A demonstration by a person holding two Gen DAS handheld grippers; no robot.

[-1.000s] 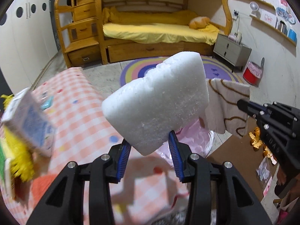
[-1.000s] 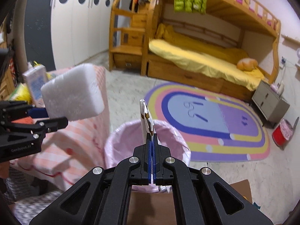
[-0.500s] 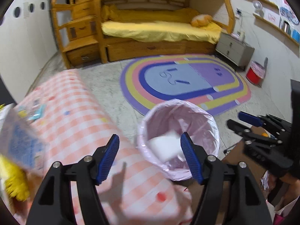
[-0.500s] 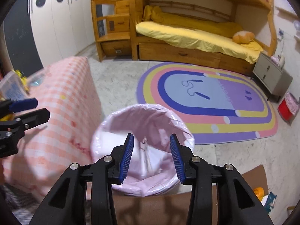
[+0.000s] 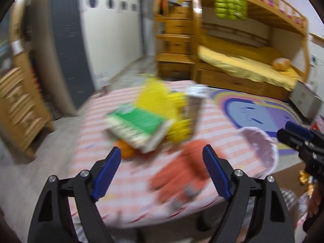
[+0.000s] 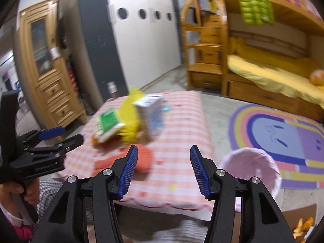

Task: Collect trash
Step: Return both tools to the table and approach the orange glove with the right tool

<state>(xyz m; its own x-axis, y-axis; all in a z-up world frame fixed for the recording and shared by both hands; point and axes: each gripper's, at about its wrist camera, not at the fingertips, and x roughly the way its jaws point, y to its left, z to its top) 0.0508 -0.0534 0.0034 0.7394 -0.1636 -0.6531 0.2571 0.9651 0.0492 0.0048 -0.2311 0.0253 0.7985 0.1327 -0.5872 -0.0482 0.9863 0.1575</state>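
Both grippers, left (image 5: 160,170) and right (image 6: 163,169), are opening and empty, facing the table's litter; next comes choosing the orange glove (image 5: 182,174) at lower centre.

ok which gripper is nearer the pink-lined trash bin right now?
Right. The right gripper sits just beside the pink-lined trash bin, over the checked table's edge. The left gripper is farther along the table, over the orange glove.

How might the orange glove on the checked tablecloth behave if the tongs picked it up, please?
The orange glove lies flat and limp on the tablecloth, so it probably droops when lifted. It looks like soft fabric: likely light, unbreakable, and unlikely to roll.
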